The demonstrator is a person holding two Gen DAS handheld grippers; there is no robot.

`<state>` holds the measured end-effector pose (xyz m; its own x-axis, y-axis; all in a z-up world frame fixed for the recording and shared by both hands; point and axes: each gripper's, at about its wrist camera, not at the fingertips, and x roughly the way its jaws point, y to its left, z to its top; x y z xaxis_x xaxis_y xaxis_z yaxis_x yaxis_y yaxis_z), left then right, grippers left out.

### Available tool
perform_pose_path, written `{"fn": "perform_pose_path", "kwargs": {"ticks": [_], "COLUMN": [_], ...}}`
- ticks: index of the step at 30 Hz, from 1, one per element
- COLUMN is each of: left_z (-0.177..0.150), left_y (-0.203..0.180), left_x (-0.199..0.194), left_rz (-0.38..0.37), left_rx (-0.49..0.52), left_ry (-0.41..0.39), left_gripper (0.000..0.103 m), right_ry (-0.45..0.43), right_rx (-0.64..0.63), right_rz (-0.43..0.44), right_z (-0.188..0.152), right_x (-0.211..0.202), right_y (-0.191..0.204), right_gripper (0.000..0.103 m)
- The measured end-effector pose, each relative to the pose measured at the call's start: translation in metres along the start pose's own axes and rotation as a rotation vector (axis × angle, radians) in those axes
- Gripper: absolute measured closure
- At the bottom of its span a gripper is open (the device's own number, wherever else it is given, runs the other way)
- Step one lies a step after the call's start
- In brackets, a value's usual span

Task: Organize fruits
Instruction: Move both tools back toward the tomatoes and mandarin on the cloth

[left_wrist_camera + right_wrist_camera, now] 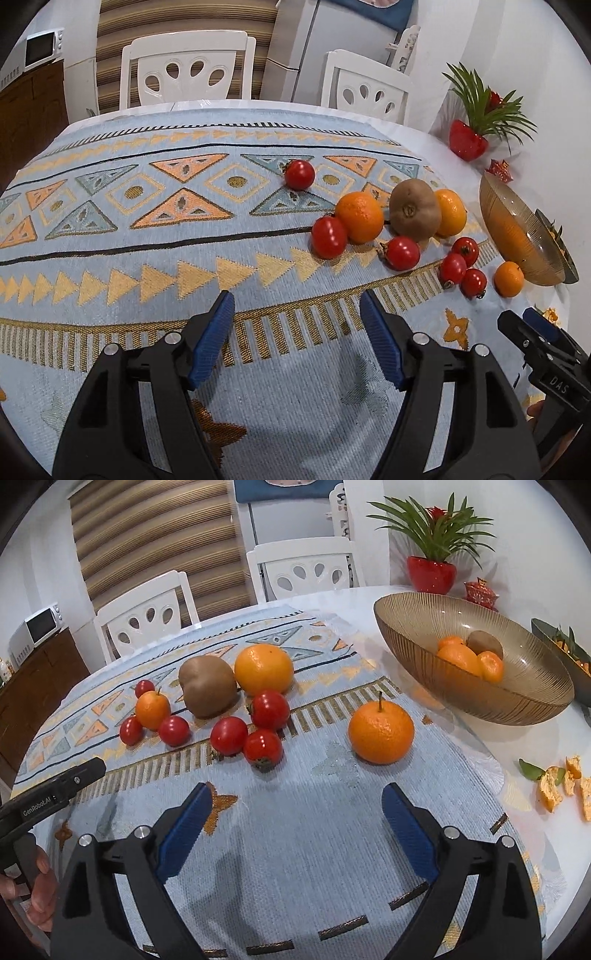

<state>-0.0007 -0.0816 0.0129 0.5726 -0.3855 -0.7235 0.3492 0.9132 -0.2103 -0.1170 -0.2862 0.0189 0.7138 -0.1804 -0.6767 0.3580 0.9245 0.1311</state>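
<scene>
Loose fruit lies on a patterned blue cloth (147, 236): several red tomatoes (229, 736), a brown kiwi (207, 686), a large orange (264, 669) and a stemmed mandarin (381, 730) nearest my right gripper. In the left wrist view the same kiwi (415, 211) sits between two oranges (359, 218). An amber glass bowl (517, 705) at the right holds mandarins and a kiwi. My left gripper (297, 314) hovers open over bare cloth, short of the fruit. My right gripper (297, 806) is open too, just before the mandarin.
A second dish (554, 642) sits behind the bowl. Orange peel scraps (554, 790) lie on the white tabletop at the right. A potted plant in a red pot (430, 574) stands by the wall. Two white chairs (188, 70) face the far edge.
</scene>
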Motion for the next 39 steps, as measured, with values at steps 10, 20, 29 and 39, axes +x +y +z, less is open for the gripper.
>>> {"fn": "perform_pose_path", "kwargs": {"ticks": [10,20,29,39], "left_z": [-0.001,-0.001,0.022,0.053], "left_y": [-0.001,-0.005,-0.009,-0.023], "left_x": [-0.002,-0.005,-0.030,0.013], "left_rz": [0.006,0.022,0.063,-0.010], "left_rx": [0.011,0.032,0.060,0.255], "left_ry": [-0.006,-0.018,0.051,0.107], "left_gripper": [0.032,0.033,0.038,0.049], "right_ry": [-0.011,-0.080,-0.049,0.044], "right_rx": [0.021,0.101,0.116,0.018], "right_rz": [0.002,0.007,-0.058,-0.144], "right_z": [0.000,-0.001,0.012,0.038], "right_x": [-0.003,-0.016,-0.026,0.019], "right_y": [-0.005,-0.020,-0.054,-0.044], "right_gripper": [0.011,0.011,0.024,0.024]}}
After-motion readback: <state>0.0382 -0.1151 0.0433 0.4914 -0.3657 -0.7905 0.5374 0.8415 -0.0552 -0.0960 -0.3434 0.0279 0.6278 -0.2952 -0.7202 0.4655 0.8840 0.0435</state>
